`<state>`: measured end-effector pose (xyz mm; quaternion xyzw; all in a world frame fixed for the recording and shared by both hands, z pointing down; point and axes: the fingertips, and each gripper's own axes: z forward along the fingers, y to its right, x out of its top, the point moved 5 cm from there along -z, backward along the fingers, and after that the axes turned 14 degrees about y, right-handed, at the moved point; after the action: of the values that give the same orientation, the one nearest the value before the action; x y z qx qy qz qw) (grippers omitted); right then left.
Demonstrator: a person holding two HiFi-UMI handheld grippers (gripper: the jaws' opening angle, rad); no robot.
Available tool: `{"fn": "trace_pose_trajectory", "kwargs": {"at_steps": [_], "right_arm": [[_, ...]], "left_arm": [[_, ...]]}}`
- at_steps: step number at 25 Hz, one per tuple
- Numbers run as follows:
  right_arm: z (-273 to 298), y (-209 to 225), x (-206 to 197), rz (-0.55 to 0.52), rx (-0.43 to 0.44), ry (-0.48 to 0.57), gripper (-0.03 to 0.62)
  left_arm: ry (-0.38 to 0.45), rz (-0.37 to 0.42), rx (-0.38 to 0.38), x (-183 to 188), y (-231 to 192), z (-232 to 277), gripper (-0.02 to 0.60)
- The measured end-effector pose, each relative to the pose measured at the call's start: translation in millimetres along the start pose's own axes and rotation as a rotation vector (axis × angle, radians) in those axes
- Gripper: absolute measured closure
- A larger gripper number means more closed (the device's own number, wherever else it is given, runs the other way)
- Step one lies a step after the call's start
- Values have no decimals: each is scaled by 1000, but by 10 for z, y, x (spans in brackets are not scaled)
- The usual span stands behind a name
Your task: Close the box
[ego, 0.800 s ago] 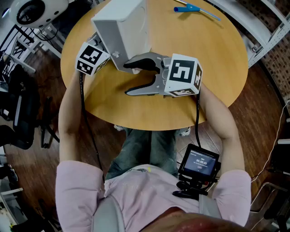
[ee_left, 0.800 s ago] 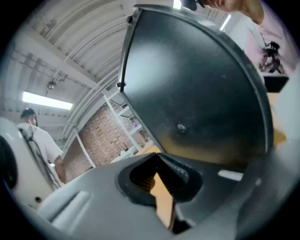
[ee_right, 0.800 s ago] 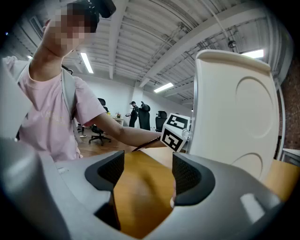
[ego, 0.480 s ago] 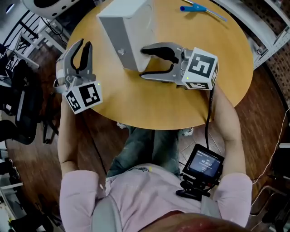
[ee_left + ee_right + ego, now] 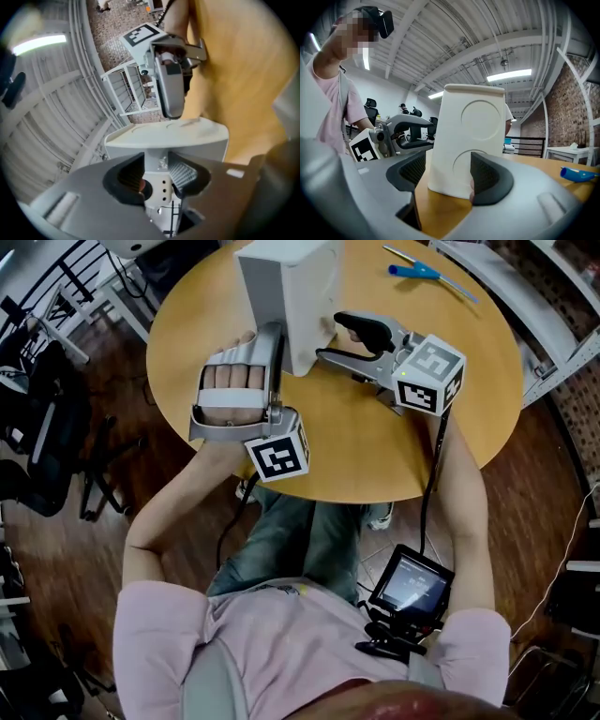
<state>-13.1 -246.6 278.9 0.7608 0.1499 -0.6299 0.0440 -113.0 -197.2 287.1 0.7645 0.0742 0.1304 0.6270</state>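
Note:
A white box [image 5: 281,287] stands upright on the round wooden table [image 5: 375,446]. My left gripper [image 5: 272,334] reaches its lower left side, lying on edge. In the left gripper view the jaws [image 5: 157,176] stand apart around a small white latch piece with holes [image 5: 163,190] on the box [image 5: 164,136]; I cannot tell whether the pads touch it. My right gripper [image 5: 330,337] is open at the box's right side. In the right gripper view it [image 5: 447,173] straddles a lower corner of the box [image 5: 468,136]: the right pad is against the wall, the left pad stands off it.
A blue-handled tool [image 5: 417,270] lies at the table's far right. Office chairs [image 5: 37,456] stand on the floor to the left. A small screen device [image 5: 408,587] hangs at the person's chest. Metal railings [image 5: 553,324] run past the table's right.
My left gripper has come from beyond the table's left edge back over the table to the box's left side and turned onto its edge. The right gripper stays at the box's right side.

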Motion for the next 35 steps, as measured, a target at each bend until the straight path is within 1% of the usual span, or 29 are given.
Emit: {"fn": "trace_pose_trajectory", "kwargs": {"at_steps": [1,3,5,6,8,11,12,14,15,17,18,20,22,23,25,27,28,30,31,33,35], "right_arm": [[-12,34,5,-9,-12,0,292],[-42,77,22,-20,-22,3,292],[-68,81,31,-27,-21,-2,292],[-77,75,35,-30,-19,-6,292],[-85,57,43,-40,-14,-13,292],[-85,53,39,-47,-11,-19,292],[-84,61,33,-48,-13,-22,292],[-80,76,15,-47,-21,-31,292],[-77,83,3,-46,-27,-38,292],[-74,100,-16,-46,-40,-49,292],[-74,113,-18,-47,-45,-52,292],[-75,136,-18,-48,-53,-55,292],[-79,145,-32,-43,-58,-54,292],[-81,150,-40,-39,-62,-53,292],[-87,169,-48,-38,-73,-50,292],[-103,201,-43,-45,-92,-46,293],[-116,219,-36,-51,-104,-43,300],[-146,249,-24,-63,-126,-34,318],[-160,259,-22,-67,-134,-29,319],[-180,276,-23,-73,-144,-25,319],[-193,295,-23,-77,-149,-30,319]], "left_arm": [[-16,13,-7,-46,26,53,435],[-77,45,-29,-174,34,144,450],[-160,80,-60,-335,5,210,425],[-185,88,-77,-395,4,242,420],[-199,103,-106,-448,12,293,422],[-223,121,-142,-404,34,306,416],[-241,122,-155,-376,51,304,405],[-287,130,-177,-342,82,324,364],[-306,132,-184,-339,95,352,364],[-331,119,-181,-350,103,457,371],[-342,109,-166,-366,84,531,393],[-373,64,-129,-413,31,687,504],[-411,-21,-142,-465,70,827,502],[-424,-44,-159,-494,106,896,502],[-425,-44,-181,-565,165,1061,500],[-411,-18,-180,-671,210,1248,500],[-396,-21,-177,-723,237,1339,500],[-341,-60,-174,-797,312,1490,502],[-315,-60,-166,-841,336,1538,503],[-263,-21,-134,-949,345,1591,503],[-199,-4,-116,-1029,353,1595,505]]}}
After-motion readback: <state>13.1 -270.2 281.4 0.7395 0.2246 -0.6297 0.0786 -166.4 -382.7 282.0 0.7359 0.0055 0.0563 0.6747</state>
